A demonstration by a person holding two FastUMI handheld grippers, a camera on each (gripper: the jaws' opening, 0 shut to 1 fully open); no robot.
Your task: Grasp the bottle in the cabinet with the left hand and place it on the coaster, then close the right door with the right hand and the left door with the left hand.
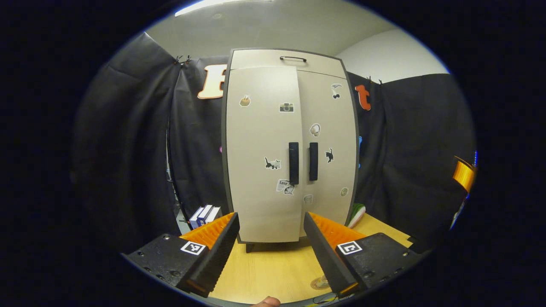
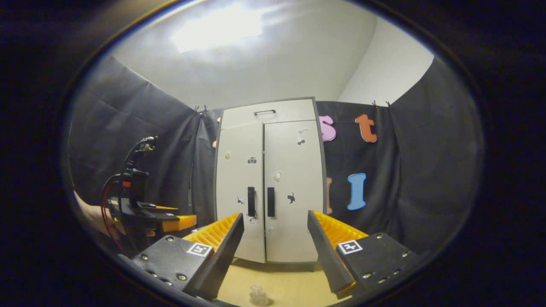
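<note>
Here both grippers — left gripper (image 1: 268, 256), right gripper (image 2: 273, 260) — face the cabinet (image 1: 290, 145), fingers apart.

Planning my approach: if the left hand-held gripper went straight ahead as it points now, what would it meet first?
Probably the cabinet, near where its two closed doors meet below the handles; bare table lies between. Depth is unclear.

A: Left gripper view?
B: Low over the table (image 1: 273, 268), facing the cabinet (image 1: 290, 149) front-on, fairly near.
A: Right gripper view?
B: Same facing, farther back, tilted up a little; cabinet (image 2: 268, 183) looks smaller. The left gripper (image 2: 170, 221) sits at its left edge.
A: Shared?
B: Cabinet front, table, the booth's wall.
</note>
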